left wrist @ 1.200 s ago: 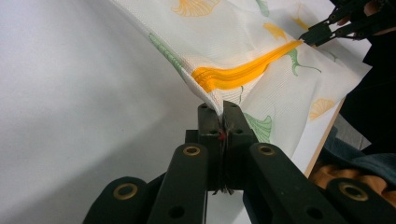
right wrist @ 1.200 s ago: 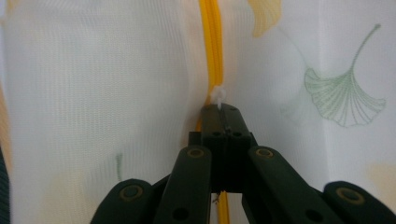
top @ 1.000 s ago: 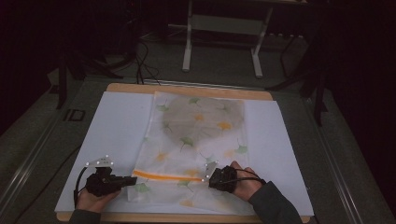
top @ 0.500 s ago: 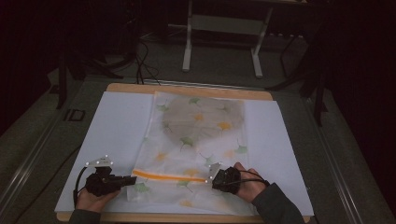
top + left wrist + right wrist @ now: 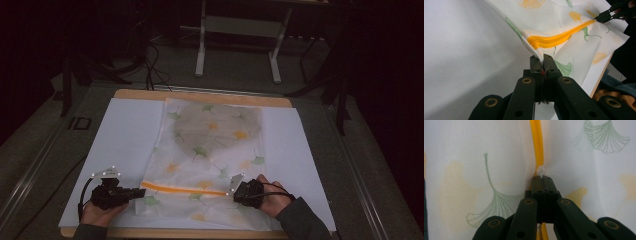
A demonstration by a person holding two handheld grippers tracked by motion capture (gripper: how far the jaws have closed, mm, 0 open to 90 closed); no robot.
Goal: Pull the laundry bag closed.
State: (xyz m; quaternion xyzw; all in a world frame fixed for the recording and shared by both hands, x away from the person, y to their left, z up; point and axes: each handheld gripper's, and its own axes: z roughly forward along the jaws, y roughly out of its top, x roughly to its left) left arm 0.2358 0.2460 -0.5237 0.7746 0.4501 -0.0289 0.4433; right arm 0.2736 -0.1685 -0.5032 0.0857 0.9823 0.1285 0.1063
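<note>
High view: the mesh bag (image 5: 210, 160) lies flat down the middle of the white sheet (image 5: 125, 130) on the table (image 5: 200, 95), with something grey and round inside its far half. The orange zipper (image 5: 182, 189) runs across its near end. Your left gripper (image 5: 136, 191) sits at the 9 o'clock end of that zipper; your right gripper (image 5: 233, 190) sits at the 3 o'clock end. Both hands rest near the table's 6 o'clock edge.

Left gripper view: the left gripper (image 5: 543, 58) is clenched on the bag's corner fabric at the very end of the zipper (image 5: 559, 38), and the cloth is lifted off the sheet into a ridge. The grip looks sound. The right gripper (image 5: 600, 18) shows at 1 o'clock, at the zipper's far end.

Right gripper view: the right gripper (image 5: 541, 180) is closed on the small white pull tab (image 5: 541, 172) of the zipper (image 5: 537, 142), which runs away toward 12 o'clock. Only the tab's base seems to be pinched, so the hold is shallow.

Judgement: the step in hand appears to be running the slider along the zipper. Hold your left gripper fixed as the anchor and keep the zipper taut and straight between the two tools. Draw the right gripper along the zipper's own line, low to the table, without twisting. A sideways pull would likely slip the tab free or snag the mesh (image 5: 486, 195) in the teeth.
</note>
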